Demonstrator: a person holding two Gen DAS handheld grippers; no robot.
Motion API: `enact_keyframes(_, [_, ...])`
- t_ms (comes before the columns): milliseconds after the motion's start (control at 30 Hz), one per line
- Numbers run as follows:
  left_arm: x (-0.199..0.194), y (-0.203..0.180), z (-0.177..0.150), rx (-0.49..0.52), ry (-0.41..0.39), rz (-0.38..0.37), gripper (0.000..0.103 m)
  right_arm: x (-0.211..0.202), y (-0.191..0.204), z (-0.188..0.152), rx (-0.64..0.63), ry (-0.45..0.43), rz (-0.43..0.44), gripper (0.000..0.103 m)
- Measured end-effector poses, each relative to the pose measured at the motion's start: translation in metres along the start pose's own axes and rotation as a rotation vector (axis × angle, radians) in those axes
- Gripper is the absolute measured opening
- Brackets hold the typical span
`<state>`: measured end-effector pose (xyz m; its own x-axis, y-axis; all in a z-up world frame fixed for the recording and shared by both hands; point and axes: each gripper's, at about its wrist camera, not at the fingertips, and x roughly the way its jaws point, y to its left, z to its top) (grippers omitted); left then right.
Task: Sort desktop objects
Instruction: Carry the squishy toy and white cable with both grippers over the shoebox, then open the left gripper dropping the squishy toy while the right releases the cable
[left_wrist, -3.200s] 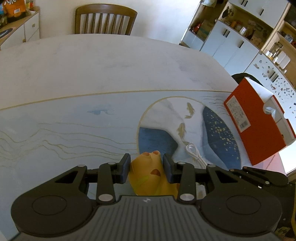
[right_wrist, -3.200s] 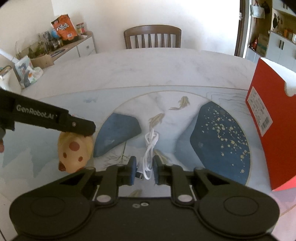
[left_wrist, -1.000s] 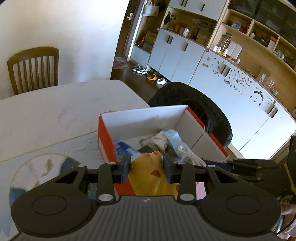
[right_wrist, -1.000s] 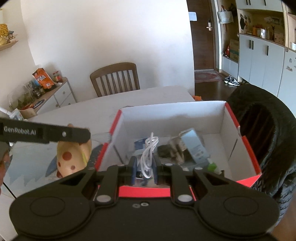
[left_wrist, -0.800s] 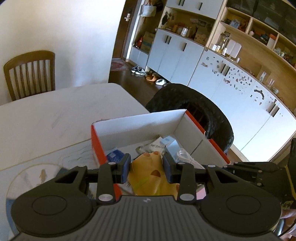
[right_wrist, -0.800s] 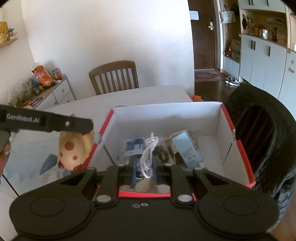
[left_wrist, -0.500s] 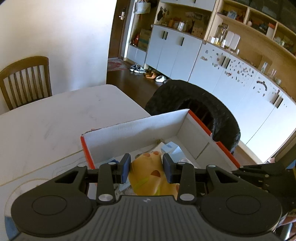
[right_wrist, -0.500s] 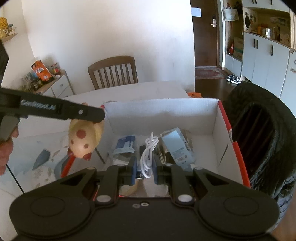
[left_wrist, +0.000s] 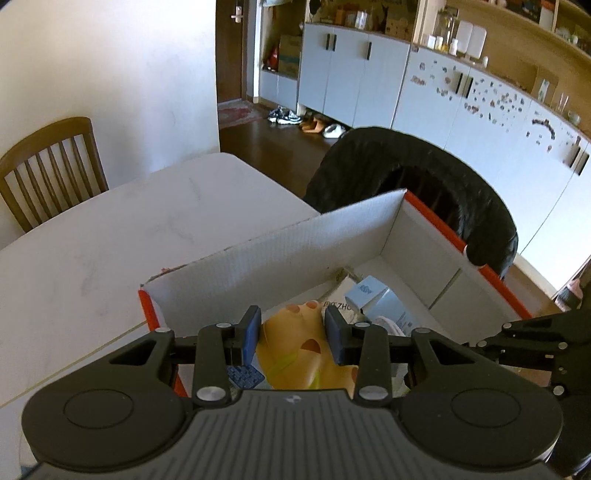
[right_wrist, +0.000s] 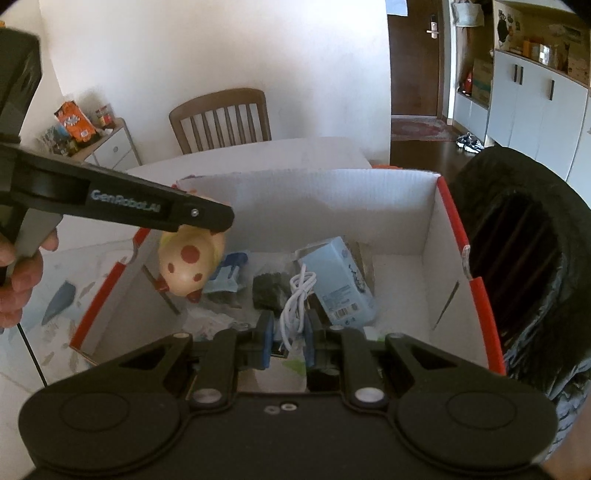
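Observation:
My left gripper is shut on a yellow spotted toy animal and holds it over the left end of the open red cardboard box. In the right wrist view the toy hangs from the left gripper's finger above the box's inside. My right gripper is shut on a coiled white cable and holds it above the box, near its front wall.
The box holds a light blue carton, a blue packet, a dark item and papers. A black chair stands right of the box. A wooden chair is behind the white table.
Both grippers carried their objects from the patterned mat to the box. In the last second the toy moved from outside the box's left wall to over its inside; the cable stayed over the box.

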<state>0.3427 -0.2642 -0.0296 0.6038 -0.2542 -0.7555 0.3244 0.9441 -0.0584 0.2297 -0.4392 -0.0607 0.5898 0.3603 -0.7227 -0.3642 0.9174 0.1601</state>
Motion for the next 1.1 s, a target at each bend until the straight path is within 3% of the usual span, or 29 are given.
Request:
enact_keyframes(467, [0.024,0.001,-0.013,0.004,0.085,-0.006,0.036,0.008,-0.002,-0.007,-0.008,0.047,0.011,0.01])
enact_keyframes(633, [0.026,0.002,-0.013,0.004,0.099,-0.002,0.037,0.007,-0.003,-0.007,-0.015,0.049,0.011,0.021])
enact_keyframes(833, [0.028,0.007,-0.016,-0.016,0.11,-0.002,0.039,0.003,-0.001,-0.008,-0.035,0.045,0.005,0.023])
enact_keyframes(900, [0.027,0.007,-0.016,-0.014,0.108,-0.003,0.042,-0.001,0.0,-0.009,-0.043,0.036,0.002,0.025])
enact_keyframes(967, [0.024,0.007,-0.017,-0.015,0.098,-0.002,0.058,-0.004,0.0,-0.008,-0.044,0.029,0.004,0.028])
enact_keyframes(1033, [0.021,0.006,-0.018,-0.016,0.086,-0.001,0.065,-0.007,-0.001,-0.008,-0.042,0.021,0.005,0.031])
enact_keyframes(1100, [0.019,0.006,-0.018,-0.017,0.082,-0.006,0.066,-0.009,-0.001,-0.008,-0.04,0.015,0.007,0.035])
